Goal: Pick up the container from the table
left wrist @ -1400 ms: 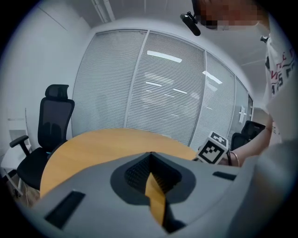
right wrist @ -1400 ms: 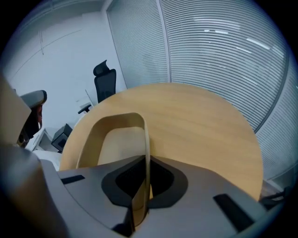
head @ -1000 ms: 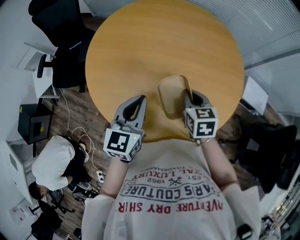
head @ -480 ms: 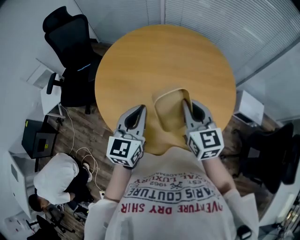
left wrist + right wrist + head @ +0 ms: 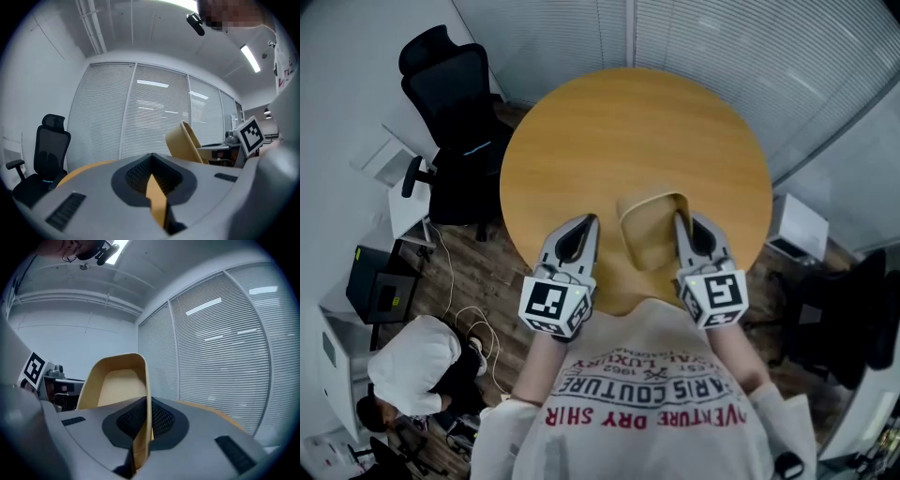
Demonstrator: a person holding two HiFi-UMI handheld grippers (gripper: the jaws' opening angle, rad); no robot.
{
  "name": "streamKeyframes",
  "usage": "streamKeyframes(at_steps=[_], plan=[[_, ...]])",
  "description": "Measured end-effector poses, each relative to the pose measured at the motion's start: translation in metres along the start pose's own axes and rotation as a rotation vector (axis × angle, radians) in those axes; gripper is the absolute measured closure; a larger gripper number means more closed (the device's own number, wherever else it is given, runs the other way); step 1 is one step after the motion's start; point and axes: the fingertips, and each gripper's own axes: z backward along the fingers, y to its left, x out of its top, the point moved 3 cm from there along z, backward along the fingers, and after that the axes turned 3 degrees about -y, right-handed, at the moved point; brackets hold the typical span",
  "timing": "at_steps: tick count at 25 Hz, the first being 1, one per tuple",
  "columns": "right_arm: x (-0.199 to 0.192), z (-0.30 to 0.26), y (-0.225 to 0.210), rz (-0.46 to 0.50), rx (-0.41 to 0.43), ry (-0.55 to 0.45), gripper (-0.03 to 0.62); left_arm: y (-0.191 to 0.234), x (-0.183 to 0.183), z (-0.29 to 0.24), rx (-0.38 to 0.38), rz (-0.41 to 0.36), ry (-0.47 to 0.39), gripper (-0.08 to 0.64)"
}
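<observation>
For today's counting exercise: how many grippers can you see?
2. The left gripper, jaws together and empty, is left of the container; the right gripper clamps its right wall. None seem hidden.

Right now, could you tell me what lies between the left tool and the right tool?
In the head view, the tan container lies between them: the right tool grips its wall, the left tool stands apart from it.

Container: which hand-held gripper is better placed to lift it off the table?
Right. The right hand-held gripper is shut on the wall of the container, which shows between its jaws in the right gripper view. The left hand-held gripper sits beside the container, apart from it, jaws together on nothing.
</observation>
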Motion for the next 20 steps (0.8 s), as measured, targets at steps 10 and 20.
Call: streamKeyframes(at_steps=[10, 20], plan=[[-0.001, -0.007, -0.001, -0.007, -0.021, 0.011, 0.589, 0.007, 0.005, 0.003, 0.007, -0.005, -0.004, 0.560], [-0.004, -0.016, -0.004, -0.001, -0.023, 0.027, 0.589, 0.013, 0.007, -0.001, 0.017, -0.008, -0.001, 0.560]])
